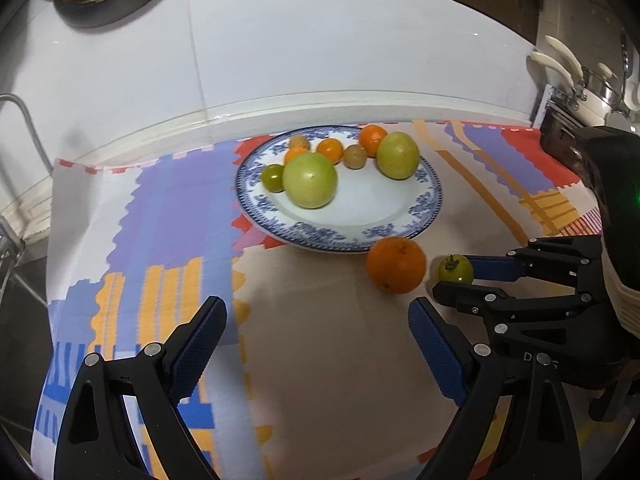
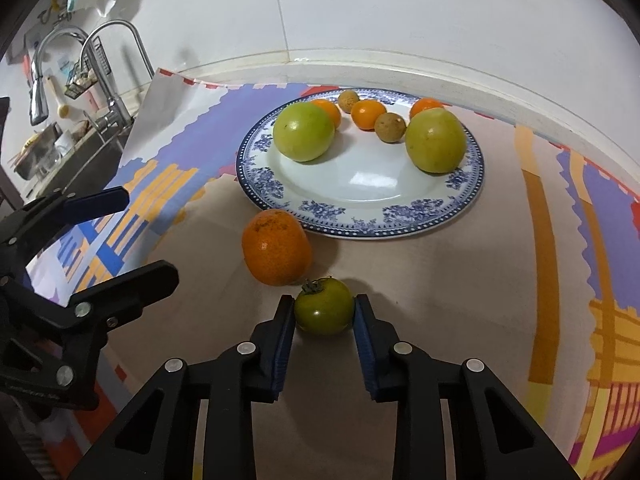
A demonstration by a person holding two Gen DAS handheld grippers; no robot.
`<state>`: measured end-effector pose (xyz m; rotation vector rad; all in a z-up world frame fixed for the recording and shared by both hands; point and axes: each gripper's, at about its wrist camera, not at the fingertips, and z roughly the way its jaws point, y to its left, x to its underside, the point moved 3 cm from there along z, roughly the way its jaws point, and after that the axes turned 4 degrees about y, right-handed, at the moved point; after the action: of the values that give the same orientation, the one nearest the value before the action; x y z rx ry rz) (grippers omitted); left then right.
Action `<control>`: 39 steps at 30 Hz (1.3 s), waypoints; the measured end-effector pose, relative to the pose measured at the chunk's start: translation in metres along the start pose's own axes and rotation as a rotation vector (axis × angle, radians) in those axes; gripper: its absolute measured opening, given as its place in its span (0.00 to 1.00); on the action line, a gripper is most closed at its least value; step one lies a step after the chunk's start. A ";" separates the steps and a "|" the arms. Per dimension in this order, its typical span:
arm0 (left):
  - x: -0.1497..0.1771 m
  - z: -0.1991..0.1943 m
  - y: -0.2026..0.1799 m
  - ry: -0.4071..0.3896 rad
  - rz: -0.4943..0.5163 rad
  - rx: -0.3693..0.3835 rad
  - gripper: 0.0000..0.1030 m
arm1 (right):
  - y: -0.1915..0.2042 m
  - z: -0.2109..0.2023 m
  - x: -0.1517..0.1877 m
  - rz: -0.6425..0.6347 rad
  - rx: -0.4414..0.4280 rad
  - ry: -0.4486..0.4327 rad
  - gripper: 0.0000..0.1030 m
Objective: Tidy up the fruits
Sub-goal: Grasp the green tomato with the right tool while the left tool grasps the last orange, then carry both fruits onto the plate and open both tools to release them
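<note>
A blue-patterned white plate [image 1: 400, 216] [image 2: 360, 196] holds two big green fruits [image 1: 310, 180] [image 2: 435, 140], several small oranges and two brown fruits. A large orange [image 1: 396, 265] [image 2: 276, 246] lies on the cloth just in front of the plate. My right gripper [image 2: 324, 312] [image 1: 452, 276] is shut on a small green tomato [image 2: 324, 312] [image 1: 455, 269] with a stem, right beside the orange, low at the cloth. My left gripper [image 1: 318, 328] is open and empty over the cloth, in front of the plate; it also shows in the right wrist view [image 2: 148, 236].
A colourful patterned cloth [image 1: 160, 220] covers the counter. A white tiled wall [image 1: 320, 48] stands behind the plate. A sink with faucets [image 2: 100, 80] lies to the left. Pots with white handles [image 1: 580, 80] sit at the right.
</note>
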<state>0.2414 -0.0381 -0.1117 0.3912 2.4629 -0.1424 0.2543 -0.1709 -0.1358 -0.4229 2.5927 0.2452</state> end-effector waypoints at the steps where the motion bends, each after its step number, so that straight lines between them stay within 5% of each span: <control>1: -0.002 0.001 -0.002 -0.001 0.004 0.009 0.90 | -0.002 -0.003 0.001 0.006 0.005 -0.006 0.30; 9: -0.020 0.019 -0.026 0.007 0.040 0.083 0.85 | -0.023 -0.026 0.004 0.082 0.064 -0.056 0.30; 19: -0.023 0.047 -0.045 0.060 0.082 0.084 0.61 | -0.041 -0.033 0.011 0.141 0.096 -0.070 0.30; 23: -0.022 0.053 -0.048 0.077 0.097 0.089 0.44 | -0.039 -0.032 0.014 0.145 0.091 -0.064 0.30; 39: -0.024 0.041 -0.046 0.047 0.084 0.107 0.41 | -0.037 -0.034 0.015 0.139 0.082 -0.069 0.30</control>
<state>0.2680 -0.0958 -0.1294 0.5495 2.4869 -0.2326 0.2395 -0.2177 -0.1170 -0.2021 2.5571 0.1964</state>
